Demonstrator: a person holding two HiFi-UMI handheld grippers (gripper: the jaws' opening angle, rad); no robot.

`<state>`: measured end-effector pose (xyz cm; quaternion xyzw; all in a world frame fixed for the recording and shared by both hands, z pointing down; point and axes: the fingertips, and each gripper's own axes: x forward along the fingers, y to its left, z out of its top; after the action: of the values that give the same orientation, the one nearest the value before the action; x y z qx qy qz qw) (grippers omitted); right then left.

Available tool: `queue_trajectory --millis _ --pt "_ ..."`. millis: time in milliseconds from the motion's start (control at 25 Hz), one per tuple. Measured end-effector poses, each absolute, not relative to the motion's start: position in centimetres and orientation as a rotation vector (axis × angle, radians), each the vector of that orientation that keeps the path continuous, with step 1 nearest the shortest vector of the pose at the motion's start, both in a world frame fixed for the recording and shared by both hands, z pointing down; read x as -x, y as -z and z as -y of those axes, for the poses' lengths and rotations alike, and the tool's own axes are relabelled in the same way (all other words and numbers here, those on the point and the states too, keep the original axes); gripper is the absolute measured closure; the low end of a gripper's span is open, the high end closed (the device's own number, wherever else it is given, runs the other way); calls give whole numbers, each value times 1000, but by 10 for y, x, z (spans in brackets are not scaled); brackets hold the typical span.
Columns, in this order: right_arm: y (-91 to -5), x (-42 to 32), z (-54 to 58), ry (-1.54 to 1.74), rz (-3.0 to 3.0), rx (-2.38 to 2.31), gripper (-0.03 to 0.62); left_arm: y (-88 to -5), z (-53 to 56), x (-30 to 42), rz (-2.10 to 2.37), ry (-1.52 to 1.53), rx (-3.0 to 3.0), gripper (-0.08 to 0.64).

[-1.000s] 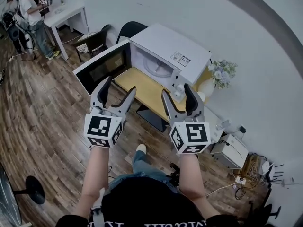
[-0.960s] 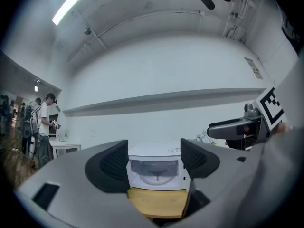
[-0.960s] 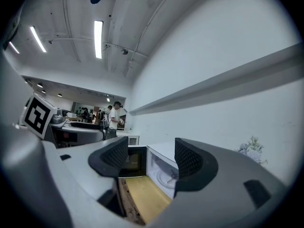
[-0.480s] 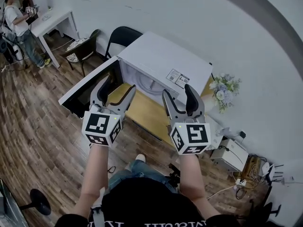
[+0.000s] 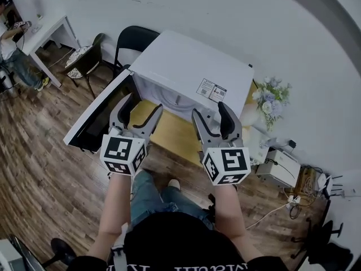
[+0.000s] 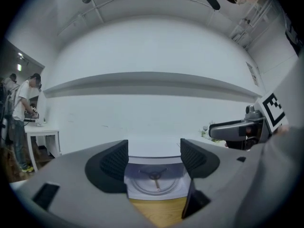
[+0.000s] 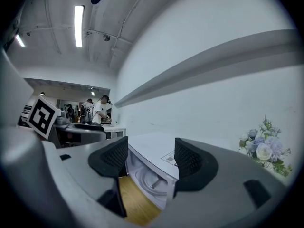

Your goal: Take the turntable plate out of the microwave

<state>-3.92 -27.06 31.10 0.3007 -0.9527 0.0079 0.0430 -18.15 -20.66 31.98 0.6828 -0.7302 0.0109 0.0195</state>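
The white microwave [image 5: 194, 72] stands on a wooden tabletop [image 5: 169, 130] with its door [image 5: 96, 117] swung open to the left. The glass turntable plate [image 6: 154, 180] lies inside the cavity, also seen as the plate [image 7: 151, 179] in the right gripper view; in the head view the microwave's top hides it. My left gripper [image 5: 142, 103] and right gripper [image 5: 209, 109] hover side by side in front of the opening, both open and empty. In its own view the left gripper [image 6: 154, 158] frames the plate between its pads, still short of the cavity. The right gripper [image 7: 151, 158] points at the cavity from the right.
A vase of pale flowers [image 5: 269, 97] stands right of the microwave. A black chair [image 5: 132, 41] sits behind it. A white box [image 5: 279, 168] and cables lie on the wooden floor at right. A person stands by a white table [image 5: 42, 24] at far left.
The head view has moved forward and over the microwave, so its top now hides the cavity. Both grippers stay open, side by side, slightly nearer the opening.
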Motion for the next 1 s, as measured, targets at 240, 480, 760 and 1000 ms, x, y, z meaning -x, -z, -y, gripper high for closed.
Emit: queue_trajectory --millis 240,480,760,1000 --pt "-322 60 276 -87 2855 -1061 276 -328 232 203 2114 -56 -2242 212" --pt "-329 79 271 -130 2771 -1241 278 -337 251 218 1919 -80 -2383 215" --pt "-344 89 259 -198 2682 -1406 283 -363 256 221 1723 -105 -2459 232" --pt "-376 93 248 -341 2616 -1491 293 -390 257 225 1615 -86 -2424 247"
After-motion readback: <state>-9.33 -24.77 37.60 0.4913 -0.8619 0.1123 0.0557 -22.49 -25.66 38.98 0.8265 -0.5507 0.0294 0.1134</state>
